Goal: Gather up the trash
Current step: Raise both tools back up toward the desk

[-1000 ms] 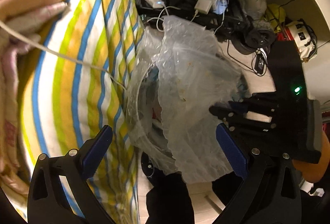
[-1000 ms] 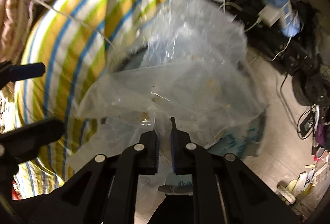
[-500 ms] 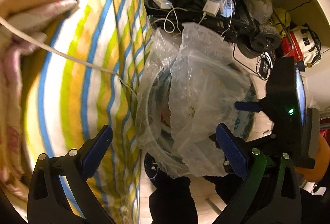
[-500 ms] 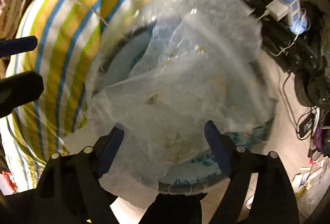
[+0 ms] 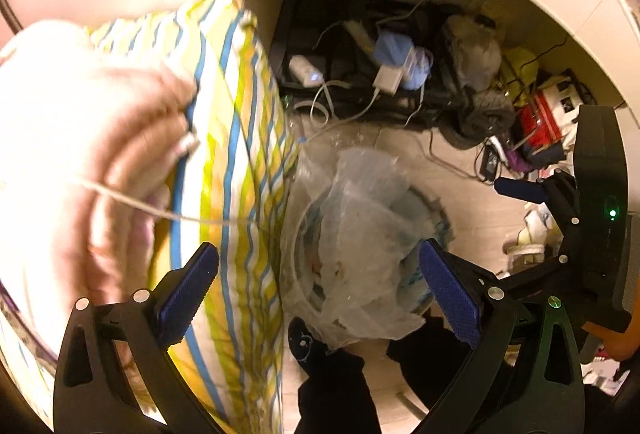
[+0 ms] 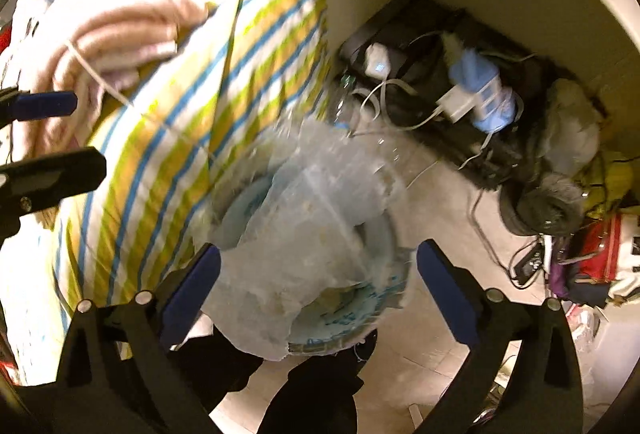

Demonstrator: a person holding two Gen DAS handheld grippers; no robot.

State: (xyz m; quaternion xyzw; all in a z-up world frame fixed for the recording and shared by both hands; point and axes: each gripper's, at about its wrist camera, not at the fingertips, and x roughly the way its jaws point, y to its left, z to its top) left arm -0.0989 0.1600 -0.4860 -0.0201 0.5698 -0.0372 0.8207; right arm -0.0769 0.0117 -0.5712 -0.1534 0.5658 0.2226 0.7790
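Here the right gripper (image 6: pixel 318 276) stood with its jaws wide apart and nothing between them; they had just been opening, whereas a second earlier they were pinched together on a fold of the clear plastic sheet (image 6: pixel 320 194). Released, that crumpled plastic sheet lay draped over and partly inside the lined trash bin (image 6: pixel 348 310), which stood on the tiled floor (image 6: pixel 440 202) beside the striped bedding (image 6: pixel 192 138). In the left wrist view the sheet (image 5: pixel 360 226) looked smaller and lower in the frame than it had a second before, which suggested that both grippers had lifted away from the bin. The left gripper (image 5: pixel 318 288) was likewise spread open and empty, as in the earlier frames, hanging above the edge of the bedding and the bin. A white cable (image 5: pixel 160 212) crossed the bedding, and a clutter of chargers and cords (image 5: pixel 384 74) sat against the wall beyond the bin. Judged from this, one piece of trash had been deposited, although part of the sheet overhung the rim and could slip out; the next item had yet to be found.
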